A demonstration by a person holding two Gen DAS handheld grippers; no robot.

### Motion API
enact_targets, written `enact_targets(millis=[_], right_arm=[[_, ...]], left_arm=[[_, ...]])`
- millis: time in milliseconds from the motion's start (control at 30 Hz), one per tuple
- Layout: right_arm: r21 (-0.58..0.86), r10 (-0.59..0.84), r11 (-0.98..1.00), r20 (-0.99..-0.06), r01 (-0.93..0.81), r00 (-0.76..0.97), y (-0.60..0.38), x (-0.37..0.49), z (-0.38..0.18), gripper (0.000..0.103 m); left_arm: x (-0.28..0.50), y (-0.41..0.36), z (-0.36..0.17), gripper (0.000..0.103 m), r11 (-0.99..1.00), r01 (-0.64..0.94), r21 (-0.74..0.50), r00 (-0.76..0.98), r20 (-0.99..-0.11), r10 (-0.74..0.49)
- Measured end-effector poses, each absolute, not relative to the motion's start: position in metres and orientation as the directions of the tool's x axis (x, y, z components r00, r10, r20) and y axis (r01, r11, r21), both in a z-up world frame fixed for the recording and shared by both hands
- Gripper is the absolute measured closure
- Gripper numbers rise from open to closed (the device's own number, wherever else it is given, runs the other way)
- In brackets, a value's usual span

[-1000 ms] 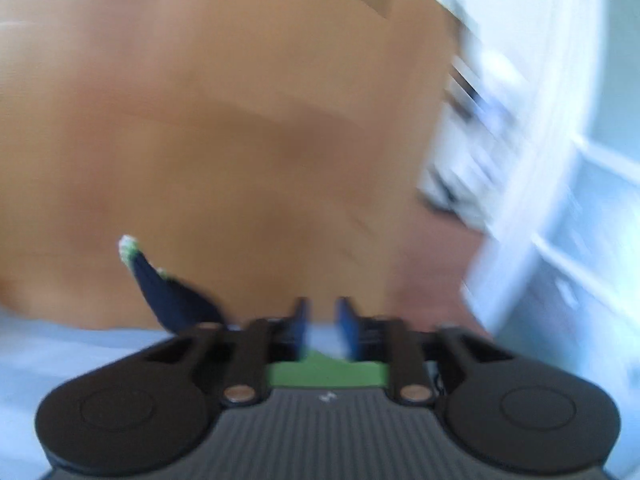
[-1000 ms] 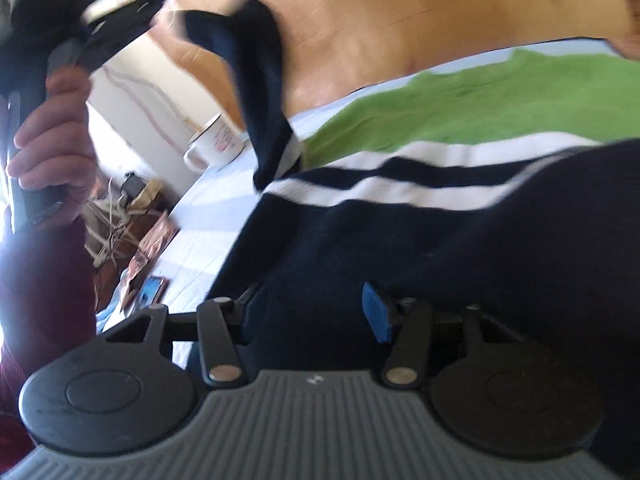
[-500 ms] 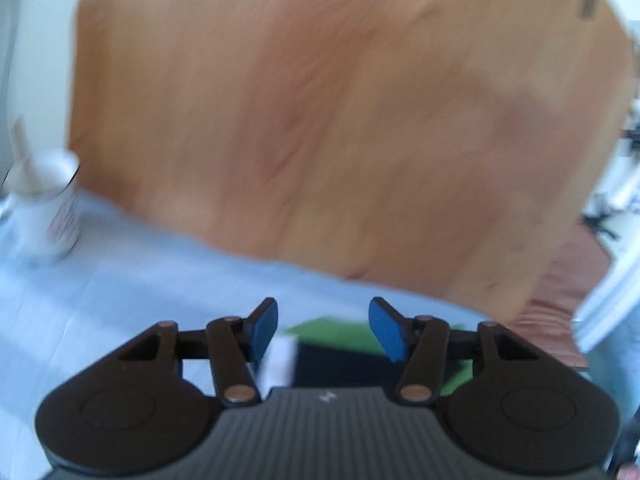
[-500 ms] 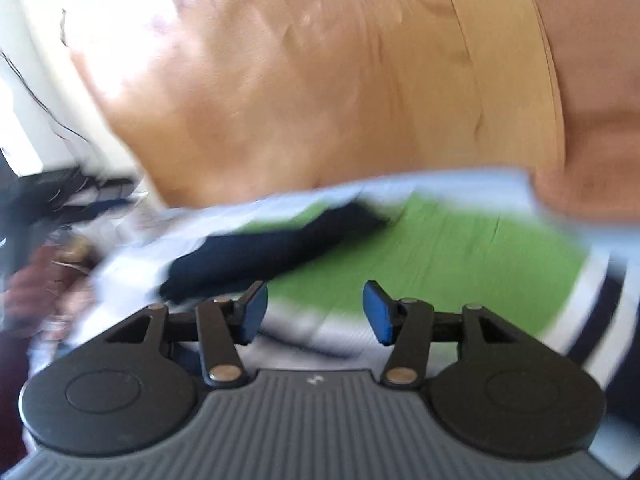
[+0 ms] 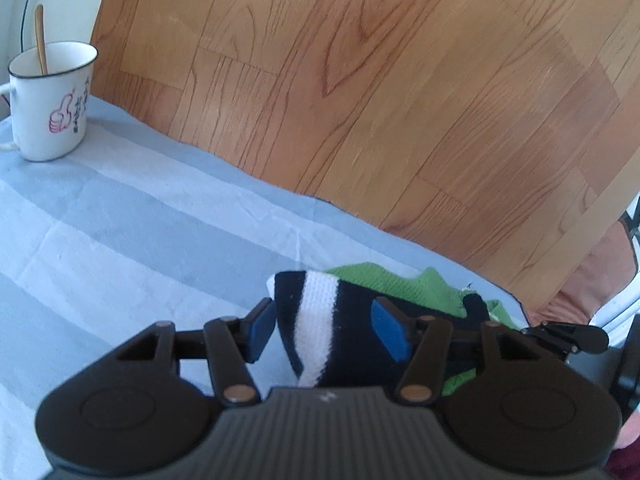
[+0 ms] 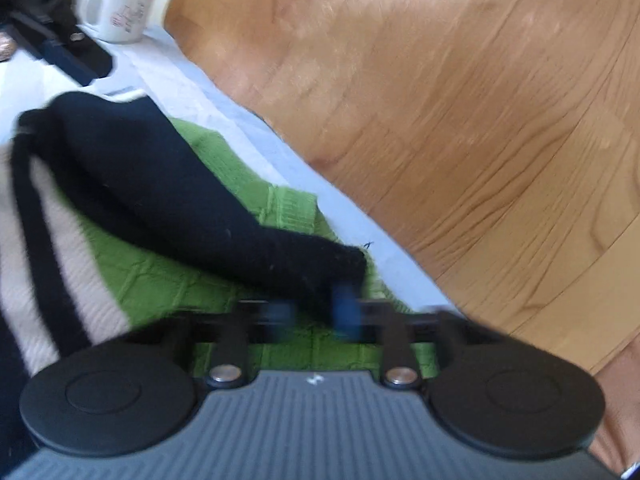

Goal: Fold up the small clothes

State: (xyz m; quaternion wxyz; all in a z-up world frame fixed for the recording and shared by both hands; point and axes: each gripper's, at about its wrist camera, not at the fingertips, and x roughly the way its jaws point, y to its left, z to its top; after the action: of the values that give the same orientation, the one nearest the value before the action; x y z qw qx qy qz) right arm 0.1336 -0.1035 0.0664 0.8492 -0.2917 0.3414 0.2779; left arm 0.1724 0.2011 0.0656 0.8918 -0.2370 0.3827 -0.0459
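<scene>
A small knitted sweater, navy with white stripes and a green top part (image 6: 168,280), lies on a pale blue striped cloth (image 5: 120,240). One navy sleeve (image 6: 180,196) lies folded across the green part. My left gripper (image 5: 324,332) is open, its jaws either side of the sweater's folded navy and white edge (image 5: 320,312). My right gripper (image 6: 312,312) is narrowing on the navy sleeve's cuff (image 6: 340,268); its fingers are motion-blurred.
A white enamel mug (image 5: 52,100) with a stick in it stands at the cloth's far left corner; it also shows in the right wrist view (image 6: 120,12). Wood-pattern floor (image 5: 400,100) lies beyond the cloth's edge. The left gripper's body (image 6: 52,40) shows top left.
The left gripper let go of the navy sleeve, which now lies across the green part, and came down open at the folded edge. The right gripper moved to the cuff and narrowed.
</scene>
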Motion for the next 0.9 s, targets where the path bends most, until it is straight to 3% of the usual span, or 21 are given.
enact_targets(millis=[233, 300, 400, 500, 533, 567, 633, 767, 900], right_arm=[[-0.114, 0.347, 0.622, -0.847, -0.775, 0.403, -0.149, 0.120, 0.153, 0.096], [-0.153, 0.314, 0.630, -0.846, -0.761, 0.430, -0.158, 0.119, 0.166, 0.095], [-0.284, 0.152, 0.686, -0.845, -0.670, 0.513, -0.161, 0.134, 0.152, 0.086], [-0.210, 0.176, 0.757, -0.846, -0.619, 0.502, -0.181, 0.140, 0.137, 0.082], [-0.153, 0.219, 0.779, -0.842, -0.608, 0.493, -0.187, 0.138, 0.135, 0.069], [-0.088, 0.265, 0.803, -0.833, -0.589, 0.486, -0.194, 0.135, 0.133, 0.049], [0.056, 0.362, 0.837, -0.803, -0.544, 0.473, -0.208, 0.131, 0.123, 0.036], [0.255, 0.424, 0.886, -0.783, -0.387, 0.456, -0.218, 0.140, 0.091, 0.036], [0.328, 0.430, 0.902, -0.756, -0.282, 0.494, -0.212, 0.148, 0.071, 0.043]], left_arm=[[0.178, 0.188, 0.061, 0.042, 0.897, -0.072, -0.437, 0.700, -0.663, -0.267], [0.184, 0.181, 0.061, 0.042, 0.897, -0.058, -0.438, 0.692, -0.665, -0.280], [0.188, 0.171, 0.056, 0.035, 0.909, -0.055, -0.413, 0.682, -0.681, -0.268], [0.187, 0.169, 0.054, 0.029, 0.919, -0.054, -0.390, 0.681, -0.688, -0.252], [0.187, 0.171, 0.054, 0.028, 0.917, -0.054, -0.396, 0.681, -0.686, -0.256], [0.187, 0.173, 0.055, 0.028, 0.912, -0.057, -0.405, 0.682, -0.684, -0.260], [0.188, 0.181, 0.055, 0.026, 0.902, -0.070, -0.425, 0.687, -0.677, -0.265], [0.191, 0.186, 0.050, 0.026, 0.892, -0.097, -0.441, 0.678, -0.685, -0.265], [0.191, 0.186, 0.050, 0.027, 0.898, -0.098, -0.428, 0.673, -0.694, -0.257]])
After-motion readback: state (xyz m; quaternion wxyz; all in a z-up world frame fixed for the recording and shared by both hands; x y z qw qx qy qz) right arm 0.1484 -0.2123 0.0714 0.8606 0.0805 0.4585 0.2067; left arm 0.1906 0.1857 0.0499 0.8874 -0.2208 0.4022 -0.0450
